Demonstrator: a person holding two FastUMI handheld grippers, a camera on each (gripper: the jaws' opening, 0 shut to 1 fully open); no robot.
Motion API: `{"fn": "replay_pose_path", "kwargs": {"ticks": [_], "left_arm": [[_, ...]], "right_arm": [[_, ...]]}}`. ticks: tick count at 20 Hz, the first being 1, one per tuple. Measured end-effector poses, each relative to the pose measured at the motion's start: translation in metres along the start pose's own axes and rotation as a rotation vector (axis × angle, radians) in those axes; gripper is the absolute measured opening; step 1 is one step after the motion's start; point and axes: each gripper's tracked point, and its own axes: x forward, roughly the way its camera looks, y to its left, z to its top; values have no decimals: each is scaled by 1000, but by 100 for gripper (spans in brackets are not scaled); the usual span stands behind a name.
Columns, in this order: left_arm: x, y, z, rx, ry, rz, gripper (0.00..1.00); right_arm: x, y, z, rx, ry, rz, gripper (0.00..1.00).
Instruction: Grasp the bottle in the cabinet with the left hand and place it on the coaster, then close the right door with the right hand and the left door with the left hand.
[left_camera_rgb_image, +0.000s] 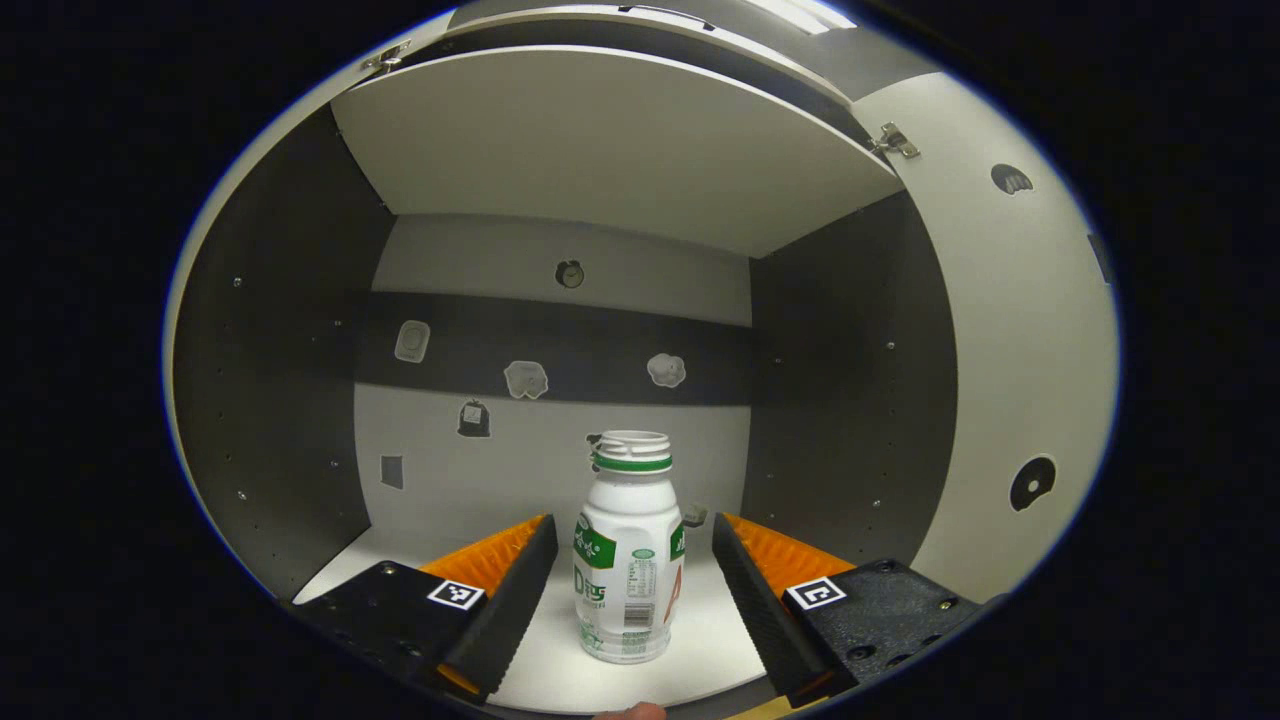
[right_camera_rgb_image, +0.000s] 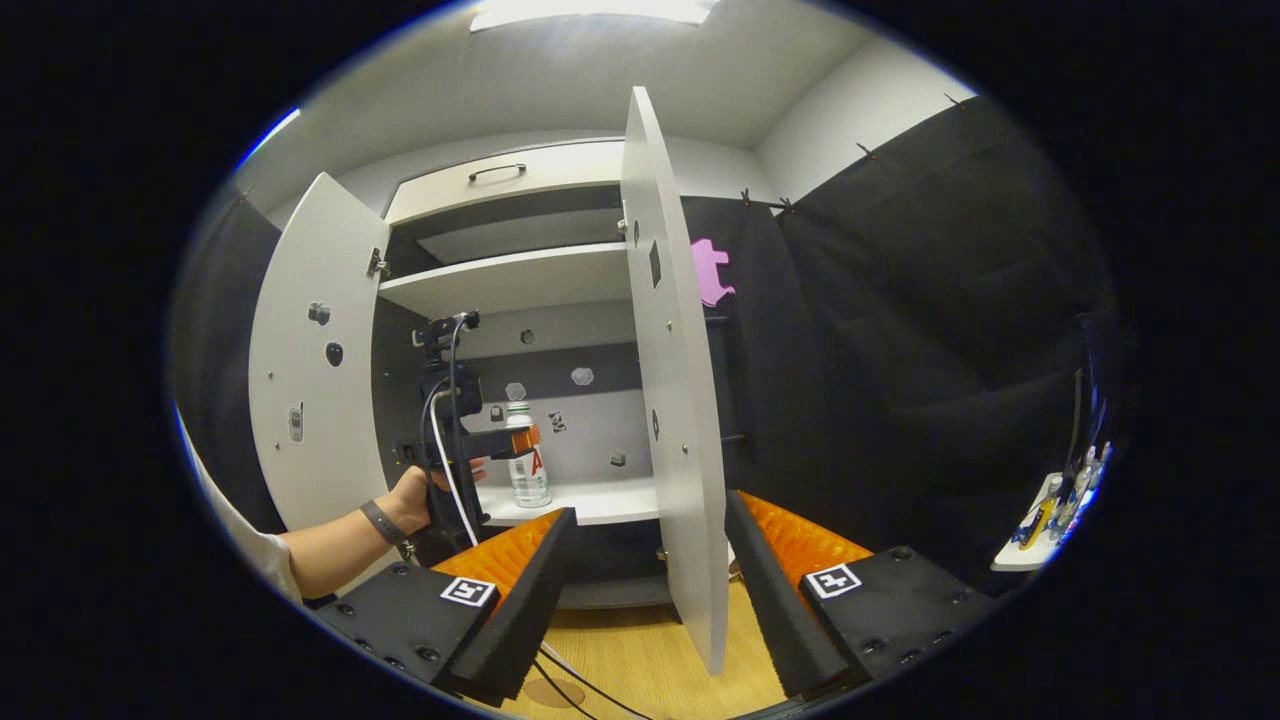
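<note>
1. Nearest, in the left gripper view: left gripper (left_camera_rgb_image: 632, 590) is spread wide, its fingers (left_camera_rgb_image: 510, 600) flanking the bottle (left_camera_rgb_image: 628, 560) at 9 and 3 o'clock, with a gap on each side and no contact.
2. Bottle stands upright on the cabinet shelf (left_camera_rgb_image: 700, 650), near its front edge. White plastic body, green neck band, wide white cap, printed label.
3. Handling judgement: small and probably light; thin plastic wall may give under a hard squeeze, and the glossy label could slip. Best hold looks like the straight mid-body below the shoulder, both pads flat, moderate force.
4. Right gripper (right_camera_rgb_image: 645, 590) also spread, holding nothing, with the edge of the open right door (right_camera_rgb_image: 680, 420) passing between its fingers at 12 o'clock.
5. Farther off in the right gripper view: a hand (right_camera_rgb_image: 415, 500) at 10 o'clock holds the left gripper at the bottle inside the cabinet; left door (right_camera_rgb_image: 315, 380) open beyond.
6. Both doors remain to be closed; coaster location cannot be confirmed.
</note>
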Motion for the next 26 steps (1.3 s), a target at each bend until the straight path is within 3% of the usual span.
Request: {"fn": "replay_pose_path", "kwargs": {"ticks": [2, 3, 4, 7, 8, 9, 10, 12, 13, 14, 19, 26], "left_arm": [[12, 2, -5, 4, 1, 13, 95], [17, 4, -9, 9, 3, 23, 95], [22, 6, -12, 12, 7, 32, 95], [31, 8, -19, 12, 18, 49, 95], [33, 9, -21, 11, 22, 55, 98], [34, 12, -22, 14, 16, 80, 93], [31, 14, -20, 7, 15, 82, 75], [25, 8, -18, -24, 11, 55, 70], [20, 8, -15, -30, 7, 49, 69], [17, 10, -11, -27, -3, 49, 69], [-12, 11, 17, 6, -48, 32, 69], [-90, 10, 52, -1, -101, 24, 69]], "right_arm": [[-2, -1, -4, -3, 10, -14, 96], [-2, -2, -6, -6, 14, -20, 89], [-3, -3, -7, -8, 18, -27, 96], [-5, -7, -8, -3, 24, -35, 96], [-7, -9, -9, -2, 29, -36, 89], [-6, -11, -10, -2, 34, -37, 96], [-7, -12, -11, -2, 38, -37, 96], [-7, -14, -10, -5, 39, -35, 96], [-8, -15, -10, -7, 36, -32, 89], [-8, -15, -9, -9, 34, -29, 97], [-9, -9, -9, -18, 40, 2, 97], [-4, 2, -9, -13, 54, 66, 97]]}}
